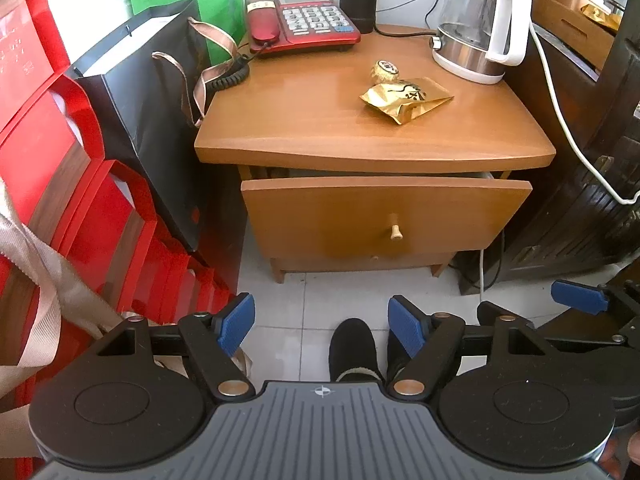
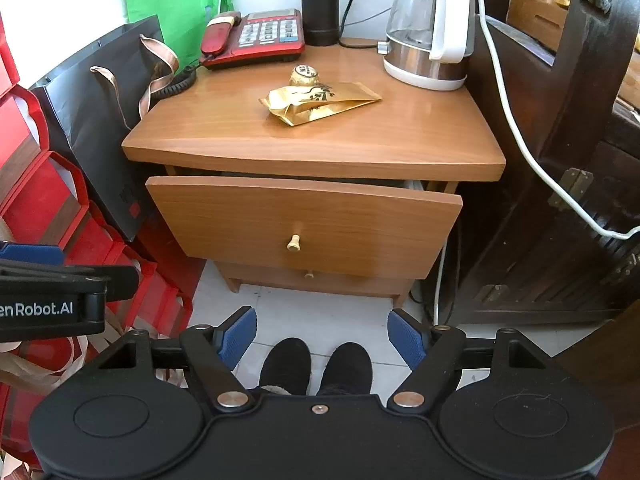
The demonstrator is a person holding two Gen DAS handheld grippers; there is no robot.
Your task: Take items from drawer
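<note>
Two items lie on the wooden tabletop (image 2: 400, 148): one gold foil packet (image 2: 320, 100), long axis running left to right with its flat end toward the kettle (image 2: 428, 24), and one round gold-wrapped piece (image 2: 304, 75) touching it behind. The upper drawer (image 2: 304, 224) of two stands slightly pulled out; its contents cannot be made out. Left tongs (image 1: 322, 326) and right tongs (image 2: 322, 338) are both spread and empty above the tiled floor (image 2: 320, 316).

Red telephone (image 1: 298, 24), gold packet (image 1: 406, 100), honey-brown wooden drawer (image 1: 384, 216).
</note>
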